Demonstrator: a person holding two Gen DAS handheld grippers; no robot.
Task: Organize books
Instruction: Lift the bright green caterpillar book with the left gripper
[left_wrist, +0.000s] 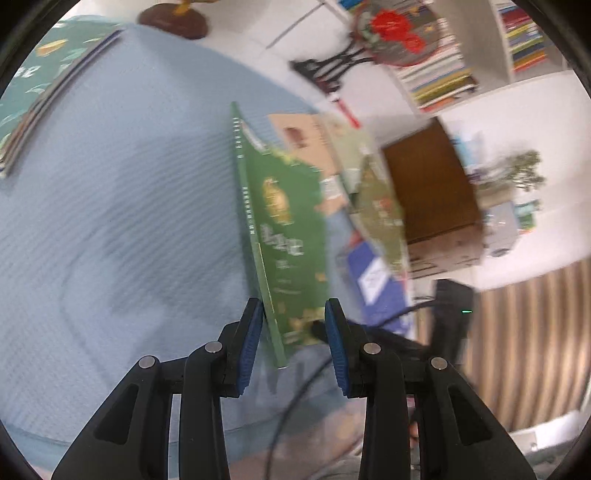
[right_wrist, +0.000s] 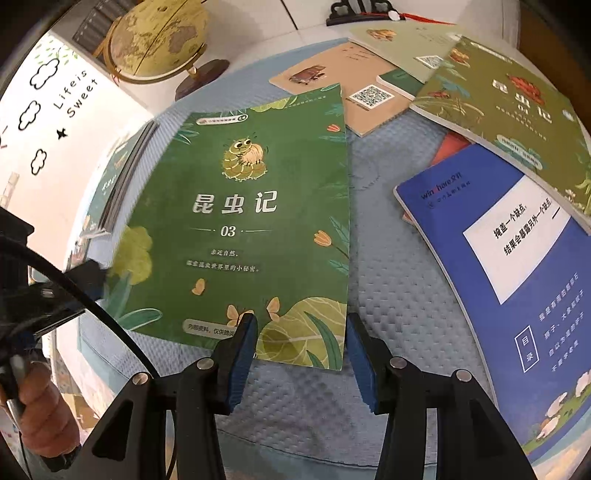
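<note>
A green book with a caterpillar on its cover stands tilted up off the light blue tablecloth. My left gripper is shut on its lower corner. In the right wrist view the same green book faces me, with the left gripper on its left edge. My right gripper is open around the book's near right corner; one pad overlaps the cover and the other sits just off the edge, neither pressing. A stack of books lies at the far left.
A blue book, an olive book, a tan book and a pale green one lie scattered to the right. A globe stands at the back. A hand holds the left tool. Shelves are beyond.
</note>
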